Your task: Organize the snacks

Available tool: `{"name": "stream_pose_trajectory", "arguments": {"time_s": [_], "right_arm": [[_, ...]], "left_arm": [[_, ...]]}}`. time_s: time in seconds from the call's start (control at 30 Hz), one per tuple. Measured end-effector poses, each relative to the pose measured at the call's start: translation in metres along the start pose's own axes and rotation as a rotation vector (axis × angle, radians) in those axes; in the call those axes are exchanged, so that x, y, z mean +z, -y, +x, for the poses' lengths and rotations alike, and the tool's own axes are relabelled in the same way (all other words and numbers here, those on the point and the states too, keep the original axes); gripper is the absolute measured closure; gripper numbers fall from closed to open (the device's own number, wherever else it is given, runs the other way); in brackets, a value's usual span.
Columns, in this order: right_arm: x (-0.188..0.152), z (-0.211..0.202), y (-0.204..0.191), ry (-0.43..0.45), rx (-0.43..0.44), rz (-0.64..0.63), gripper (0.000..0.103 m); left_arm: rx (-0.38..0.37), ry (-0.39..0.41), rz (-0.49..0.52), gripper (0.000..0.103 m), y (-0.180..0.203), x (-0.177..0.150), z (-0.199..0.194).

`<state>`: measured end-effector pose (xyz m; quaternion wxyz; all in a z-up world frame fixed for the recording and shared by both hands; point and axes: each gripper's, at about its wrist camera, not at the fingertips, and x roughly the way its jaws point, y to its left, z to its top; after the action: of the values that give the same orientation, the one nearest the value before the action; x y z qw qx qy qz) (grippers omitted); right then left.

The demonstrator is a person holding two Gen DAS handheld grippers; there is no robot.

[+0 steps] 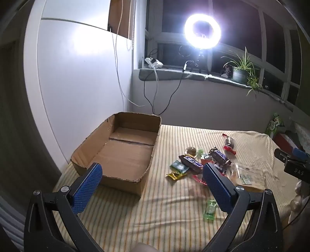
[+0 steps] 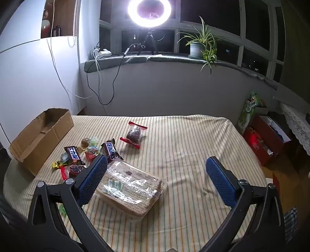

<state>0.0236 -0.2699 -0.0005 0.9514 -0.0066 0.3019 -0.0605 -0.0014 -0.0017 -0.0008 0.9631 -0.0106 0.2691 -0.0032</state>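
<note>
Left wrist view: cardboard box (image 1: 124, 151) sits empty at the left edge of the striped bedsheet (image 1: 155, 213). Snacks w/ Snickers bars (image 2: 110, 150) just right of it, wafer pack (image 2: 133, 188) nearer. Left gripper (image 1: 153, 174) & right gripper (image 2: 157, 170) fingers wide, holding nothing. Ring light (image 2: 149, 11) & plant (image 2: 199, 46) on windowsill.

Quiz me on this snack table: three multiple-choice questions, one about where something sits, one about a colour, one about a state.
1. Where does the brown open cardboard box sit on the striped tablecloth?
A. by the white wall
B. on the windowsill
C. on the floor

2. What colour are the pads of the left gripper?
A. red
B. blue
C. green

3. How is the box now?
A. full of snacks
B. taped shut
C. empty

Answers: 1 A, it lies at the cloth's wall-side edge. 2 B, both textured pads are blue. 3 C, only bare cardboard shows inside.
</note>
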Motion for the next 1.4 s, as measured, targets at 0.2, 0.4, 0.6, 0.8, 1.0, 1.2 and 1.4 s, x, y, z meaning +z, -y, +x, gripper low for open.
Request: {"name": "stream_pose_trajectory", "arguments": {"time_s": [0.2,0.4,0.6,0.8,1.0,1.2,1.4], "right_arm": [[0.001,-0.0012,0.0005,0.021,0.006,0.016,0.0],[0.0053,-0.0049,-0.0012,0.013,0.002,0.01,0.0],[0.0031,-0.0055,0.0027,0.015,0.003,0.013,0.0],[0.0029,-0.0062,0.0034,0.017,0.006,0.016,0.0],[0.0023,-0.0056,0.001,0.011,0.007,0.009,0.0],[0.0017,-0.0051,0.0005,0.012,0.008,0.009,0.0],[0.0022,-0.0052,0.0005,0.012,0.009,0.011,0.0]], "left_arm": [[-0.001,-0.015,-0.032,0.001,-0.0021,0.0019,0.0021],[0.0,-0.011,-0.027,0.001,-0.0017,-0.0002,0.0039],[-0.001,-0.007,-0.024,0.001,0.0,0.0001,0.0027],[-0.004,-0.007,-0.026,0.001,0.0006,-0.0002,0.0016],[-0.004,-0.009,-0.028,0.001,-0.0001,0.0004,0.0019],[-0.009,-0.005,-0.027,0.001,0.0004,0.0,0.0008],[-0.009,-0.006,-0.028,0.001,0.0006,0.0006,0.0006]]}}
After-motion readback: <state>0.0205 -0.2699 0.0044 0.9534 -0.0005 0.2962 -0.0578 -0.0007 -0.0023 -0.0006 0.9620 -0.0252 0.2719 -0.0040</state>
